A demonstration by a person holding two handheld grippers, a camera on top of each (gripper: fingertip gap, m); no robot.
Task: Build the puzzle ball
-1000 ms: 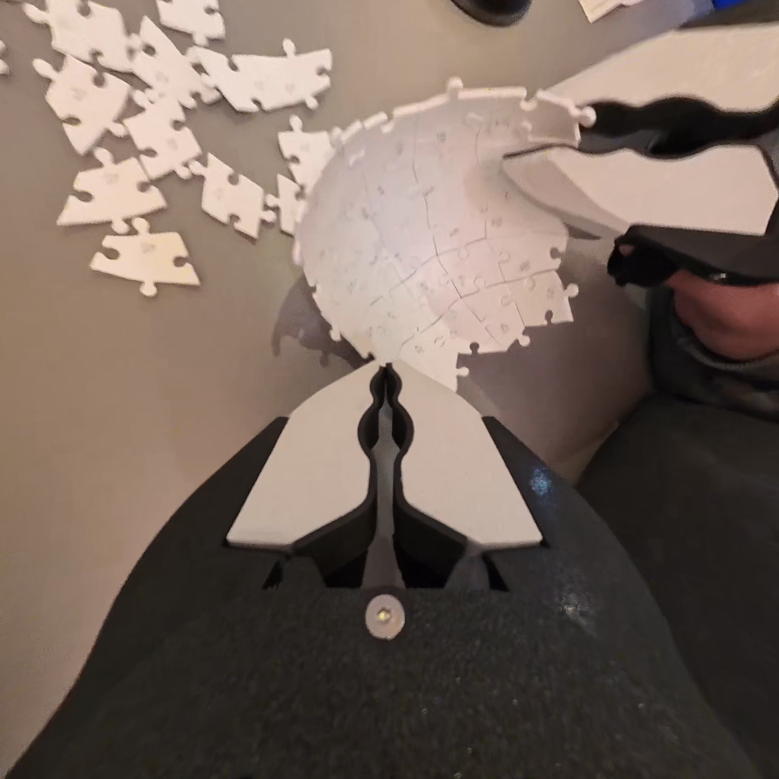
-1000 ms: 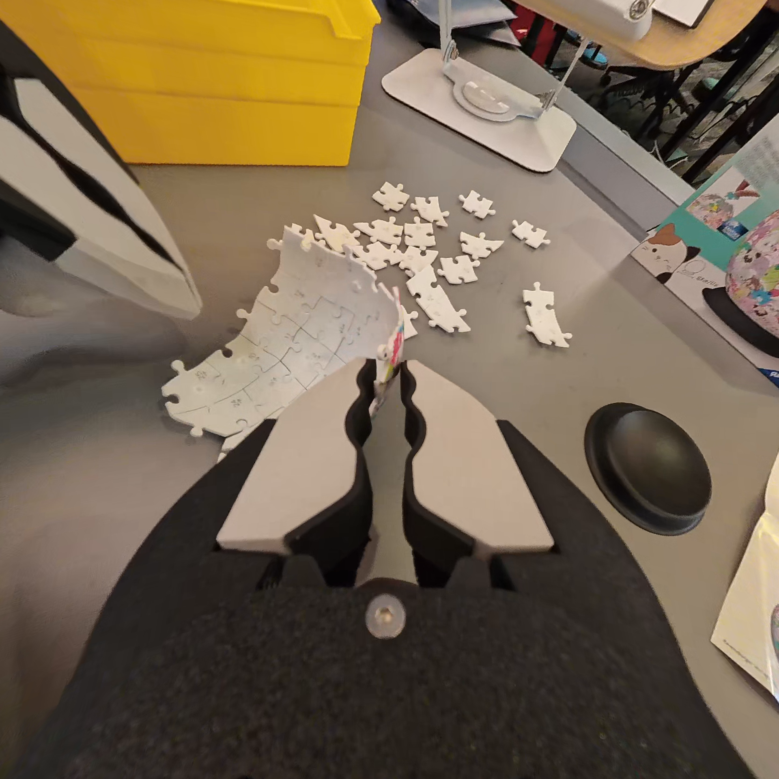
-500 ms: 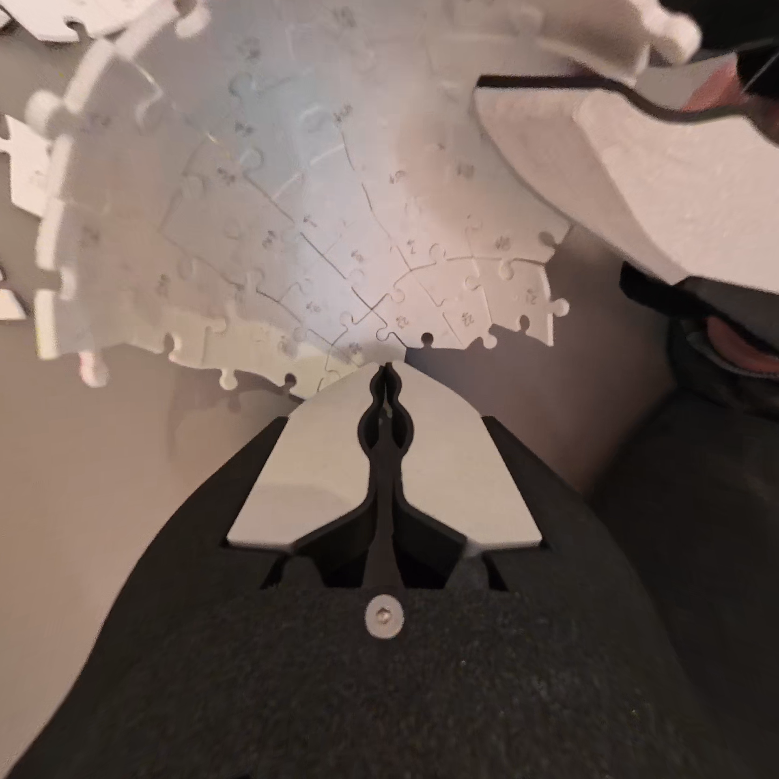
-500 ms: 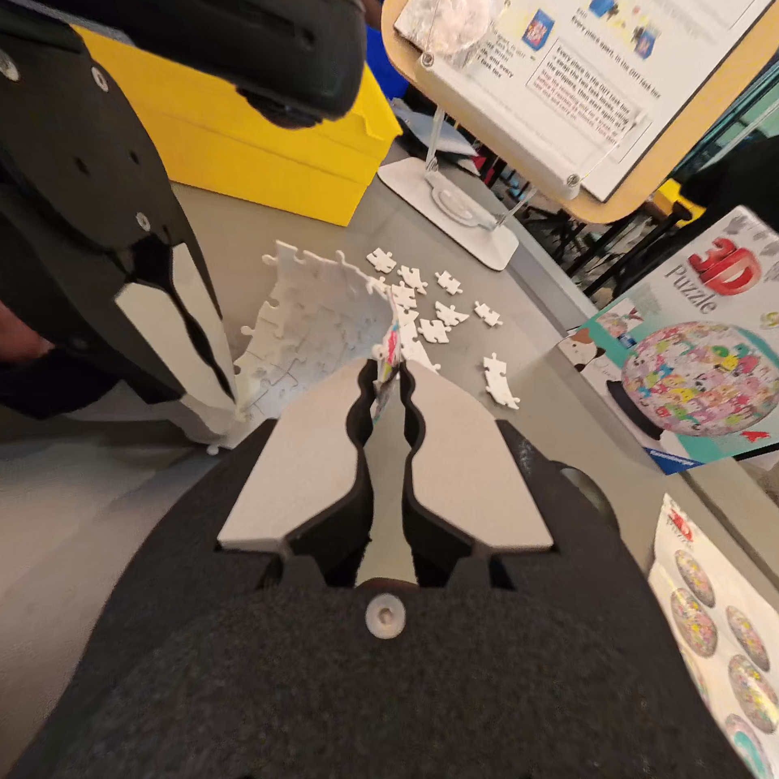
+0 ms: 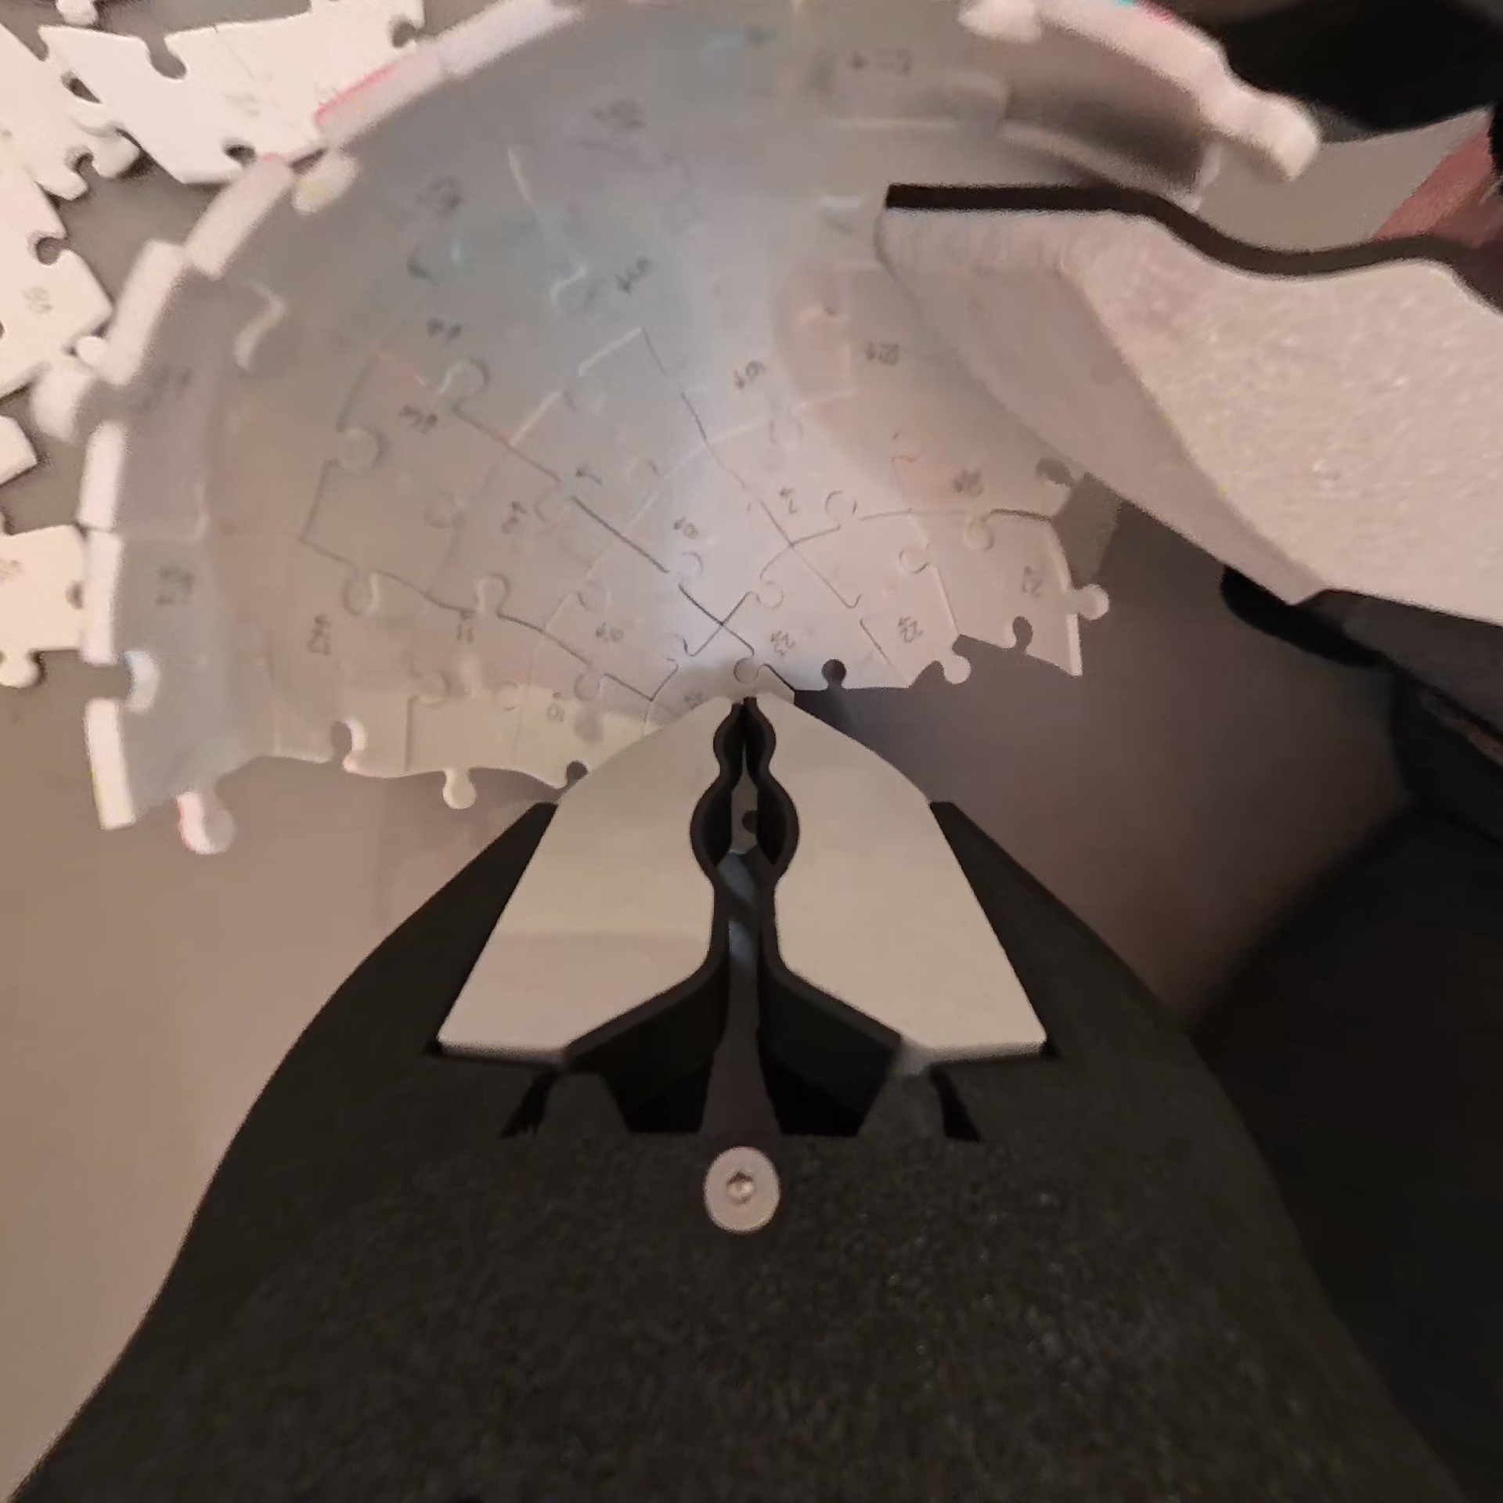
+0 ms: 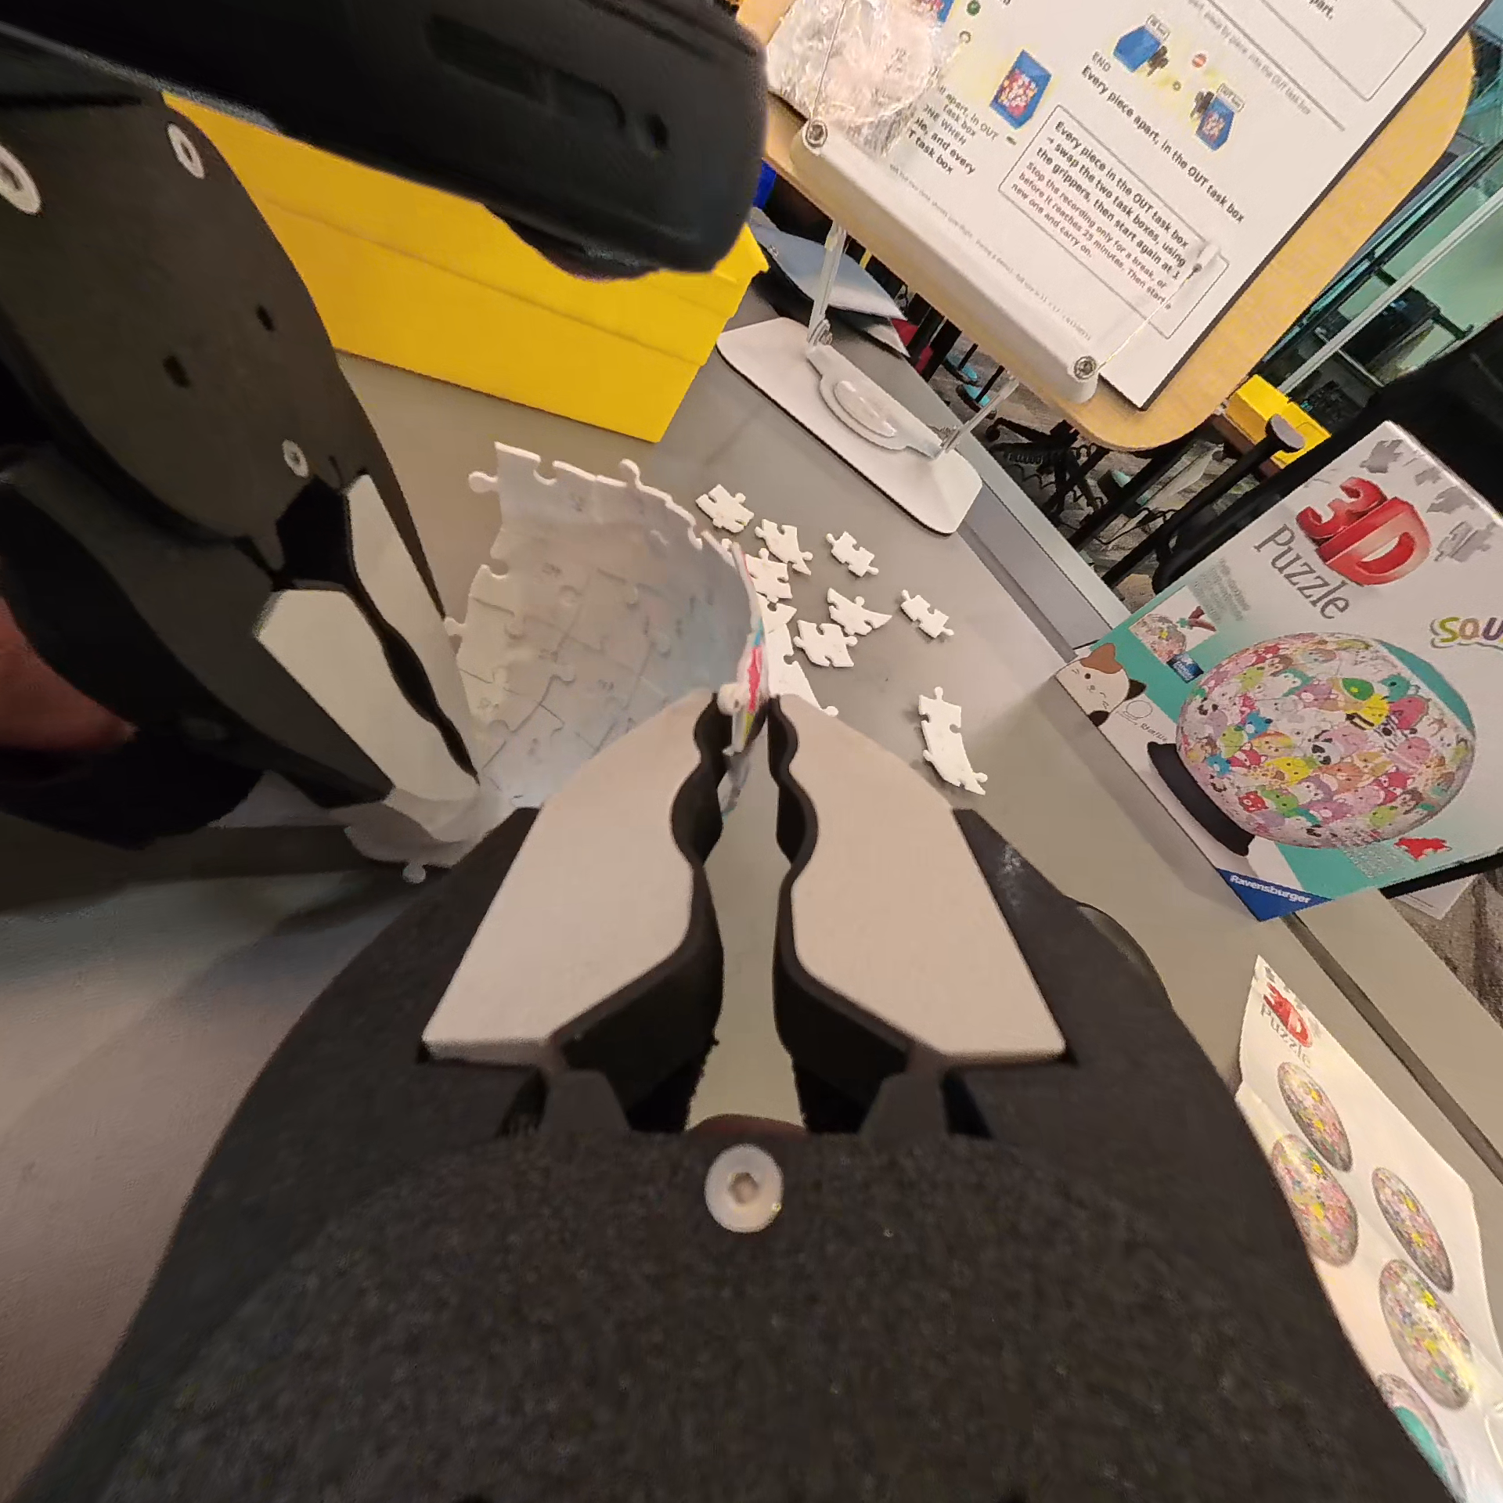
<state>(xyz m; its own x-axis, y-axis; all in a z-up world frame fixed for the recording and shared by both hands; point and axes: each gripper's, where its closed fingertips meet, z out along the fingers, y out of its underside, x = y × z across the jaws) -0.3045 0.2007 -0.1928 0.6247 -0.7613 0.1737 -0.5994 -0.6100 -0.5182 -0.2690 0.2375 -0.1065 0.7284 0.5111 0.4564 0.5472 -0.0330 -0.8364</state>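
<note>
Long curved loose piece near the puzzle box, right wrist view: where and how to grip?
Take the long curved piece across its narrow width at mid-length, coming from above with fingers straddling the long edges. It lies flat on the grey table, apart from the other loose pieces, so both sides look clear; the knobbed ends probably offer poorer pad contact.

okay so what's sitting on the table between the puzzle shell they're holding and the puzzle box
Loose white puzzle pieces, scattered on the grey table between the curved puzzle shell and the puzzle box. The right wrist view shows it.
</note>
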